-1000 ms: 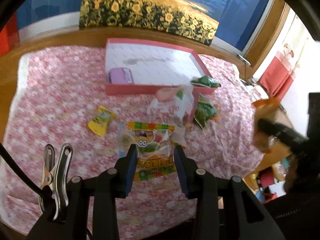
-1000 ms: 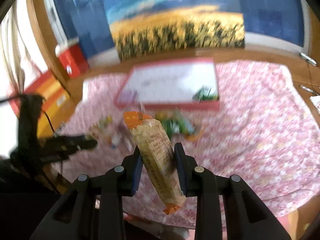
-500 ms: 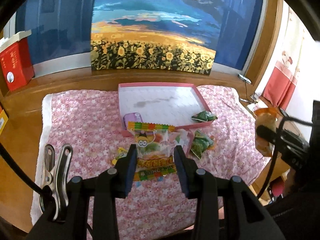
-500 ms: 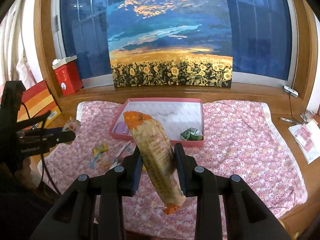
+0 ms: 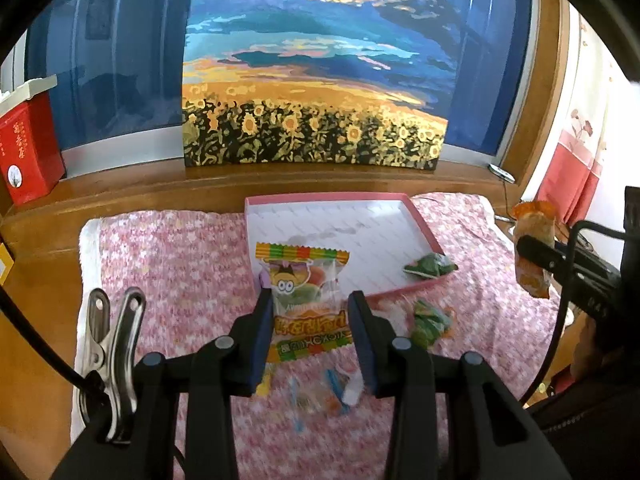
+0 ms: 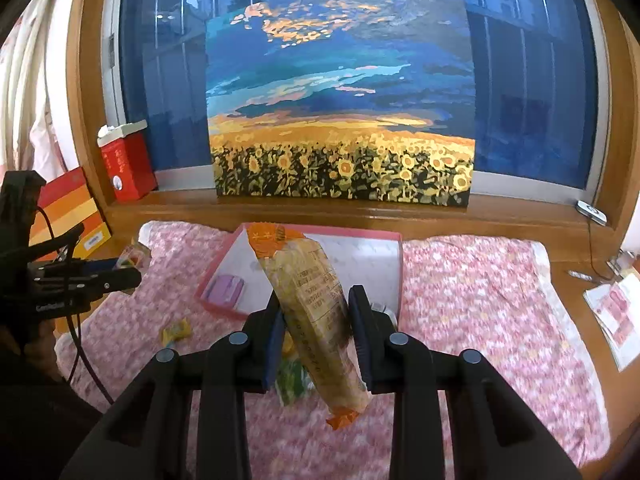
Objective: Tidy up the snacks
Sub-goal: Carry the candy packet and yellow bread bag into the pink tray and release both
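My left gripper [image 5: 311, 322] is shut on a clear cartoon candy bag [image 5: 306, 296] with a striped top, held above the pink floral cloth [image 5: 168, 264]. My right gripper [image 6: 316, 326] is shut on a long tan snack pack with orange ends [image 6: 316, 312], tilted up to the left. That pack [image 5: 534, 250] also shows at the right edge of the left wrist view. A pink-rimmed white tray [image 5: 424, 232] lies behind, holding a green packet [image 5: 429, 266] and a lilac packet [image 6: 226, 290].
Loose snacks lie on the cloth: a green packet [image 5: 430, 320], small clear wrappers [image 5: 328, 392], a yellow packet [image 6: 176, 330]. A sunflower painting [image 5: 312, 80] leans on the wooden ledge, with a red box [image 5: 26, 148] at its left. Papers [image 6: 616, 312] lie at the right.
Both grippers have risen with their packs, and the cloth and tray now sit lower and farther off. The views have tilted up to show more of the painting and window.
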A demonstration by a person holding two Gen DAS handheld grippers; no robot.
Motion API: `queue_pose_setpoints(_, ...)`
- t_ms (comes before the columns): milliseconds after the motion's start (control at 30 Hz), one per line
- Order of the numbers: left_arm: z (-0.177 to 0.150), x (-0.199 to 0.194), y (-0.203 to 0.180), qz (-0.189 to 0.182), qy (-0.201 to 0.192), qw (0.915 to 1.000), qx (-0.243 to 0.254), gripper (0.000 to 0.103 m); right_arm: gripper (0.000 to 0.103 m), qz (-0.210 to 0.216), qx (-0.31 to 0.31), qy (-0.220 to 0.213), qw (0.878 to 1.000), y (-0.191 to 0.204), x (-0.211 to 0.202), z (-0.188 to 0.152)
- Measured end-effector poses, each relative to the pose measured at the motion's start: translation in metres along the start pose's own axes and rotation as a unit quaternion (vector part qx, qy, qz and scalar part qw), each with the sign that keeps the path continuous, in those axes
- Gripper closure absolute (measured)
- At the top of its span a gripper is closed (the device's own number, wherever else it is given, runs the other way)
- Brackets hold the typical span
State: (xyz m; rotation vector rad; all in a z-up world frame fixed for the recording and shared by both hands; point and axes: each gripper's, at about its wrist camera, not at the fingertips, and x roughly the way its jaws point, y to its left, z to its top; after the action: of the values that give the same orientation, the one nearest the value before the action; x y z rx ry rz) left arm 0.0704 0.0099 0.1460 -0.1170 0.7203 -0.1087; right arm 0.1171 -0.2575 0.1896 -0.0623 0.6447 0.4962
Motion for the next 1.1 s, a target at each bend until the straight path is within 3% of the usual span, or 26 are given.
queue_pose_setpoints(200, 0.002, 0.026, 0.007, -0.014, 0.033, 0.9992, -0.016, 0.064, 0.071, 0.013, 0.014, 0.039, 0.999, -0.006, 0.038, 0.006)
queue_pose_setpoints(733, 0.028, 0.117, -0.001, -0.02, 0.088, 0.9957, 0.02, 0.064, 0.071, 0.032, 0.07, 0.111, 0.991, -0.036, 0.124, 0.015)
queue_pose_setpoints(967, 0.024, 0.151, -0.006, -0.035, 0.133, 0.9903, 0.021, 0.064, 0.073, 0.077, 0.127, 0.16, 0.976, -0.049, 0.166, 0.005)
queue_pose_setpoints(1100, 0.02, 0.161, -0.002, -0.034, 0.147, 0.9885, 0.009, 0.064, 0.074, 0.081, 0.136, 0.177, 0.972, -0.052, 0.184, 0.002)
